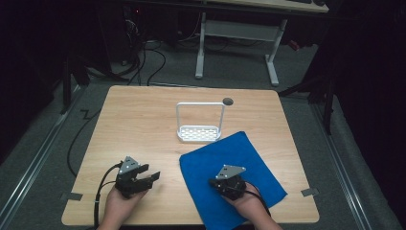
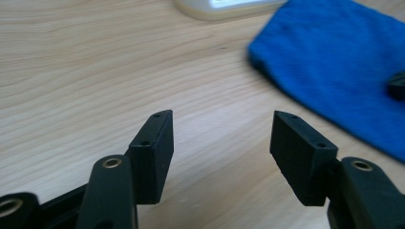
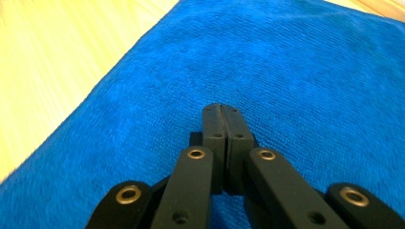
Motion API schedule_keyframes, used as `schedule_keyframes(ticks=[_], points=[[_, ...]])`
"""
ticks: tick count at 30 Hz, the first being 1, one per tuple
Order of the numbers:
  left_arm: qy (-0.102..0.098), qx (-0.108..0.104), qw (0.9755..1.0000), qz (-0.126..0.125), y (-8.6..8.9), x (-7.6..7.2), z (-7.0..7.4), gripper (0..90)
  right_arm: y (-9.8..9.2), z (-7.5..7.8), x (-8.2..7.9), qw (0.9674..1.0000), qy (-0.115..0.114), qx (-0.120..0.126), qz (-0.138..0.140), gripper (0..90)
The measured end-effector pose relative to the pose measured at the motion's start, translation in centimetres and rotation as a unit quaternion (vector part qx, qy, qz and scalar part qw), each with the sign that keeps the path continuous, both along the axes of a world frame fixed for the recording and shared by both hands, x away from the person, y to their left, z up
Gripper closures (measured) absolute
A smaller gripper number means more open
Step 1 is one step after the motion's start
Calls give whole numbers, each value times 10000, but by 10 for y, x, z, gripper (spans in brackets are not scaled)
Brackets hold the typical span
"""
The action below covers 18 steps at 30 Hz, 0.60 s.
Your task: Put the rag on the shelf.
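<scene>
While the left tongs [image 1: 152, 178] stood spread over the bare pale wooden surface [image 1: 139, 129], the right tongs [image 3: 223, 125] were pressed together with nothing between them above the flat blue terry cloth [image 1: 244, 163], just in front of the white perforated plastic rack [image 1: 199, 133].

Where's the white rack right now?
In the high view the white rack stands upright near the middle of the table, just beyond the blue cloth's far corner, with a small dark hole behind its right post.
</scene>
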<state>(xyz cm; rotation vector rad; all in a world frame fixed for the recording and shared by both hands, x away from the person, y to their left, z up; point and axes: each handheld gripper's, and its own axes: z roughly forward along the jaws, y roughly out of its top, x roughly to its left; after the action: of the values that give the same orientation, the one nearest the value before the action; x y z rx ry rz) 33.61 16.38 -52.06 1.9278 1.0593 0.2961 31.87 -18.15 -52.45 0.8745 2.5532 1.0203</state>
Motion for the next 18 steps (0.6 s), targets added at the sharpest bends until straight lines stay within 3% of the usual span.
schedule_keyframes(ticks=[1, 3, 4, 5, 6, 9, 10, 11, 12, 13, 14, 15, 17, 18], points=[[12, -85, 9998, -183, -11, -5, 2, 415, 3, 1, 0, 10000, -41, -21, 21, 900], [2, -78, 9995, -307, -19, -8, 3, 420, 3, 3, -2, 9999, -124, -4, 28, 900], [-44, -72, 9992, -403, -28, -11, 4, 444, -5, 9, -4, 9995, -288, 153, -55, 900], [-76, -122, 9985, -525, -37, -15, 5, 444, -5, 9, -4, 9995, -288, 153, -55, 900], [-93, -182, 9975, -682, -46, -18, 7, 521, -18, 14, -5, 9987, -374, 234, -268, 900], [-32, -152, 9938, -1097, -77, -27, 9, 581, -32, 14, -5, 9977, -442, 190, -482, 900], [133, -159, 9888, -1476, -98, -31, 7, 658, -46, 14, -6, 9966, -460, 149, -675, 900], [161, -88, 9853, -1701, -108, -34, 6, 702, -52, 13, -7, 9959, -470, 129, -759, 900], [161, -88, 9853, -1701, -108, -34, 6, 743, -57, 13, -7, 9952, -492, 118, -841, 900], [164, 41, 9823, -1863, -117, -37, 4, 771, -63, 13, -8, 9945, -495, 124, -911, 900], [223, 179, 9766, -2132, -133, -41, 0, 789, -68, 14, -9, 9938, -494, 138, -984, 900], [223, 179, 9766, -2132, -133, -41, 0, 805, -72, 14, -10, 9930, -506, 151, -1053, 900], [348, 411, 9726, -2261, -144, -40, -6, 810, -76, 14, -10, 9923, -506, 160, -1116, 900], [310, 470, 9712, -2314, -146, -40, -8, 816, -80, 14, -12, 9915, -506, 177, -1183, 900]])
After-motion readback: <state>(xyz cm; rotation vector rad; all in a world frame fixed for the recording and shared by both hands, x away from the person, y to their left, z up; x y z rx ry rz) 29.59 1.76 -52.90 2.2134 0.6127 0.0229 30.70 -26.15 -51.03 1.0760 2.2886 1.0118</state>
